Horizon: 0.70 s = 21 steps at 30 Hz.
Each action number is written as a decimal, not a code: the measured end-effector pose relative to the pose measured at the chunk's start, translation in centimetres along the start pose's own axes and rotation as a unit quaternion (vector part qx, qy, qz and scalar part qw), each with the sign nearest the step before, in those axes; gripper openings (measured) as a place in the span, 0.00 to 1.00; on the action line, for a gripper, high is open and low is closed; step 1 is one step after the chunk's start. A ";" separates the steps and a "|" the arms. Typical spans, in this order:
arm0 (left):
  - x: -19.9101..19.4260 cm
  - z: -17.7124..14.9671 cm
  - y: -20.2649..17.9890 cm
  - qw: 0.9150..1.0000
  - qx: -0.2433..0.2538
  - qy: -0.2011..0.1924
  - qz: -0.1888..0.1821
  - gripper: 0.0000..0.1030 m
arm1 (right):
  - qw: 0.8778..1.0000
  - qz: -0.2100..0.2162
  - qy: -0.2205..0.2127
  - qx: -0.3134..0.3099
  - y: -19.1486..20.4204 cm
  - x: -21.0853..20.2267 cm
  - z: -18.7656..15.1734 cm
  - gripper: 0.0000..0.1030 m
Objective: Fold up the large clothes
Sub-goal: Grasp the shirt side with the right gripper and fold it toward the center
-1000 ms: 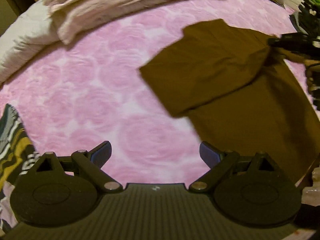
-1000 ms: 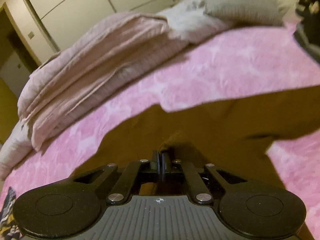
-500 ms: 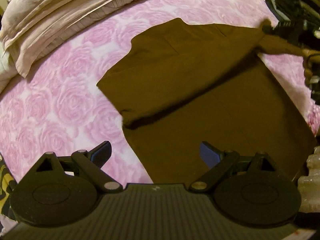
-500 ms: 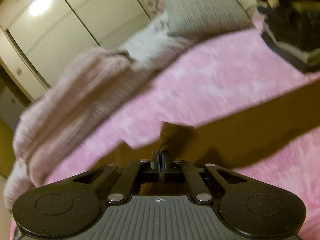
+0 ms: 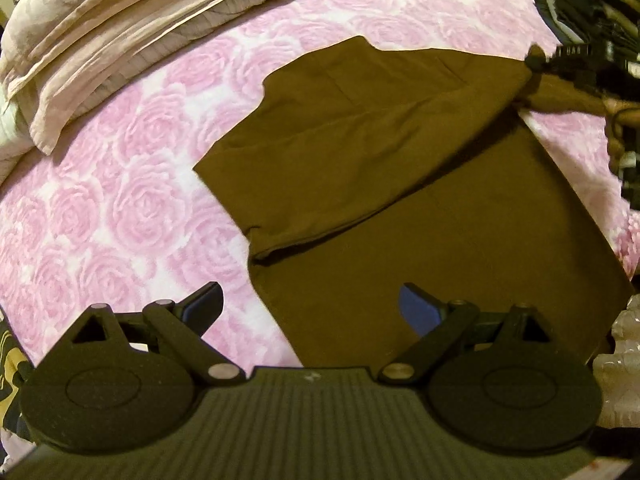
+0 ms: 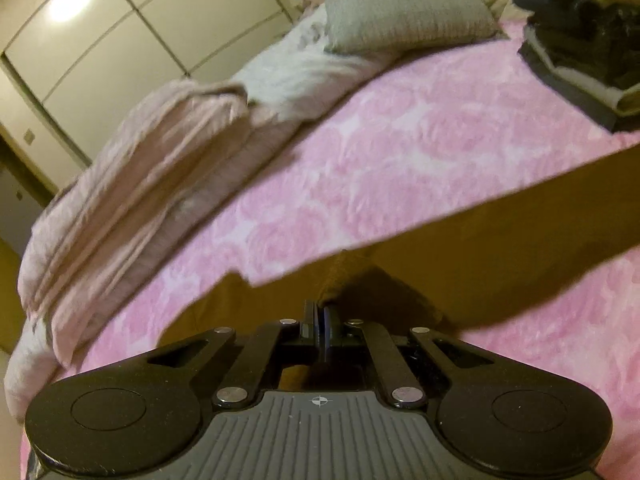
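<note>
A large brown garment (image 5: 400,184) lies on the pink rose-patterned bedspread (image 5: 120,200), with one flap folded over its upper half. My left gripper (image 5: 310,306) hovers above the garment's near left edge, open, with nothing between its blue pads. At the far right of the left wrist view, my right gripper (image 5: 556,60) pinches a corner of the garment. In the right wrist view, the right gripper (image 6: 322,312) is shut on a bunched bit of the brown garment (image 6: 480,248), which stretches away to the right.
Folded pale pink bedding (image 5: 120,40) lies along the bed's far side, also seen as bedding (image 6: 140,184) with a grey pillow (image 6: 400,4) behind it. A stack of dark folded clothes (image 6: 580,48) sits at the far right. Patterned cloth (image 5: 8,356) shows at the left edge.
Both views shifted sideways, so the garment now lies centred under the left gripper. The right gripper kept its grip and pulled the corner along, drawing the fold across.
</note>
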<state>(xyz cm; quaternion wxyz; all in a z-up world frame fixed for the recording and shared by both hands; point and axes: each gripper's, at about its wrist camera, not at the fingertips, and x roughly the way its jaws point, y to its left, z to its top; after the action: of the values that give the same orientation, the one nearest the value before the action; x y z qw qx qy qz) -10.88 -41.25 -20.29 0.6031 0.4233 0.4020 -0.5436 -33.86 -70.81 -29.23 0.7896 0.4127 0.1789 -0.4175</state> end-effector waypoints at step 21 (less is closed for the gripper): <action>2.0 -1.5 -2.2 0.999 0.024 0.030 -0.011 0.90 | 0.993 -0.028 0.025 0.114 -8.8 1.5 -5.0 0.50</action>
<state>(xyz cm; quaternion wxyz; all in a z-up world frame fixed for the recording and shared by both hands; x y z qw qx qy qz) -12.96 -40.61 -22.79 0.5740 0.4495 0.4117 -0.5468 -39.77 -70.33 -37.57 0.7207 0.5049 0.1618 -0.4466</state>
